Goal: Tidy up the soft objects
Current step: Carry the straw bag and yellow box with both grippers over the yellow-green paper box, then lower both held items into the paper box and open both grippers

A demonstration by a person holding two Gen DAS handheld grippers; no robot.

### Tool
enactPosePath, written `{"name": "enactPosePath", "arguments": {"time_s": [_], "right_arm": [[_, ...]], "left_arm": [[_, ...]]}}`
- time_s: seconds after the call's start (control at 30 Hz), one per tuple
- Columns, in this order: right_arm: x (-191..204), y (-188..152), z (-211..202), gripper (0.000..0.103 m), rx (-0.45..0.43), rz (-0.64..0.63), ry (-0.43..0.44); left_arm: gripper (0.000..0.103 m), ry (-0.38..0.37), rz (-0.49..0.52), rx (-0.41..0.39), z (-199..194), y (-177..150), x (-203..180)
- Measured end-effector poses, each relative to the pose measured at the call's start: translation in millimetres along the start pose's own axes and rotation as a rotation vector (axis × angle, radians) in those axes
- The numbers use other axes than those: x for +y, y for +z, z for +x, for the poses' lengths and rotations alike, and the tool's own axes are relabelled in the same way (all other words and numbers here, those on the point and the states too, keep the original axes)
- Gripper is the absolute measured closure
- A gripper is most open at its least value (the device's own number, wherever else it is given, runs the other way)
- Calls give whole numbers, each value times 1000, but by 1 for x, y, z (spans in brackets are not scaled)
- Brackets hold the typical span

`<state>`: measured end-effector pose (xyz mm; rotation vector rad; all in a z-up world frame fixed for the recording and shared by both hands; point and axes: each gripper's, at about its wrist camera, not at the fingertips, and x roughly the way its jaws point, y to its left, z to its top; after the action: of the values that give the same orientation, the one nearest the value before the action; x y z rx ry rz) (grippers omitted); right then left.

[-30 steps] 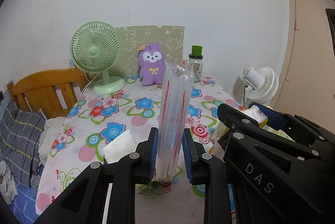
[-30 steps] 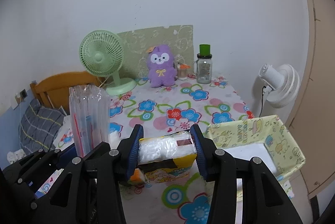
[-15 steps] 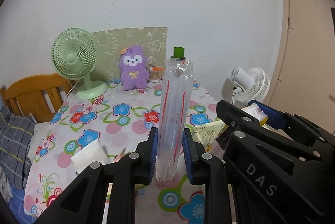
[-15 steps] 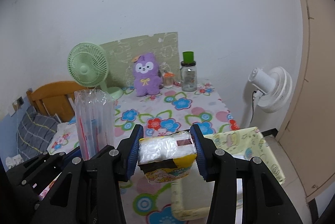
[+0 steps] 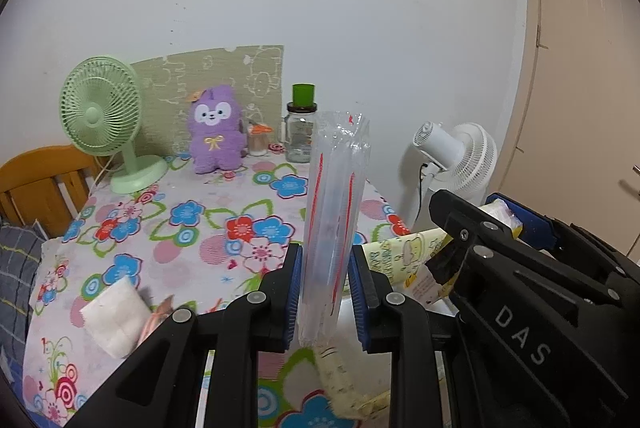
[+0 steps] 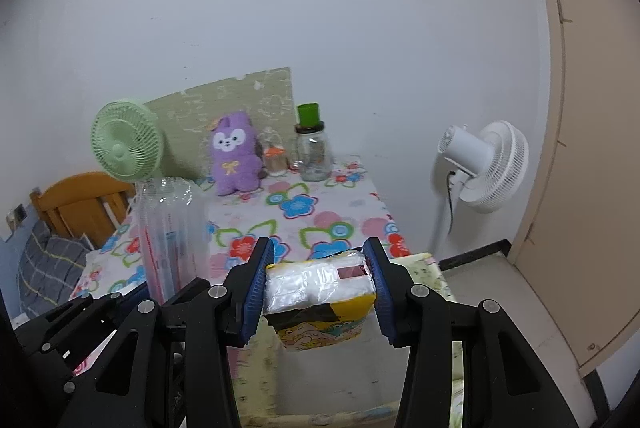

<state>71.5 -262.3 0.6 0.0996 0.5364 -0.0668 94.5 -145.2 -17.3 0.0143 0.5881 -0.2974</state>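
A: State the left gripper point(image 5: 326, 292) pose.

B: It points forward and slightly down over the table point(image 5: 192, 228). Its fingers stand narrow, clamped on the lower part of a clear air-cushion pack point(image 5: 334, 211), which stands upright between the blue pads.

A: And the right gripper point(image 6: 318, 288)?

B: It sits just beside the left gripper, on its right, with the same downward tilt. Its fingers stand at medium width, holding a tissue pack point(image 6: 320, 298) crosswise by its two ends.

A: Where do the held items hang?

B: Both hang clear of the table, above a yellow fabric box point(image 6: 430, 270) at the table's near right edge. A white packet point(image 5: 114, 316) lies on the tablecloth to the left.
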Motion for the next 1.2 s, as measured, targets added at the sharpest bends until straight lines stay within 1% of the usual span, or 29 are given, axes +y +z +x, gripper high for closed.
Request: {"name": "enactPosePath", "arguments": {"time_s": [0.2,0.33,0.5,0.57,0.73,0.8,0.83,0.87,0.9,0.97,1.0,1.03,1.07,1.1,1.13,1.2], "right_arm": [[-20,1,10,54,4,11,-28],[-32,0,22,54,23,23,-44],[-43,-7,43,54,62,26,-65],[-46,-9,51,54,80,26,-66],[-50,-16,70,53,119,32,-66],[-52,-18,78,53,138,37,-62],[-52,-20,81,52,148,38,-56],[-52,-21,84,52,153,37,-52],[-52,-22,85,52,152,34,-51],[-50,-23,86,50,147,20,-55],[-49,-23,88,47,147,14,-54],[-48,-24,89,39,151,7,-53],[-47,-24,89,34,152,6,-52],[-47,-24,88,23,150,7,-50],[-47,-24,87,18,148,7,-47],[-45,-25,87,15,152,-5,-48]], "left_arm": [[81,-26,14,15,14,2,-17],[81,-47,21,47,30,-1,-29],[80,-61,12,96,55,-6,-35],[78,-65,4,110,61,-9,-36],[78,-63,-1,163,79,-17,-37],[77,-62,5,171,83,-19,-37],[75,-59,7,174,84,-21,-37],[68,-58,8,173,85,-22,-36],[64,-54,6,170,86,-22,-36],[59,-47,1,173,87,-23,-34],[55,-48,-1,175,88,-23,-33],[48,-49,-1,178,89,-24,-33],[45,-50,0,179,89,-24,-32],[41,-54,-1,177,89,-24,-32],[37,-60,0,176,88,-24,-32],[33,-58,5,177,87,-24,-32]]}}
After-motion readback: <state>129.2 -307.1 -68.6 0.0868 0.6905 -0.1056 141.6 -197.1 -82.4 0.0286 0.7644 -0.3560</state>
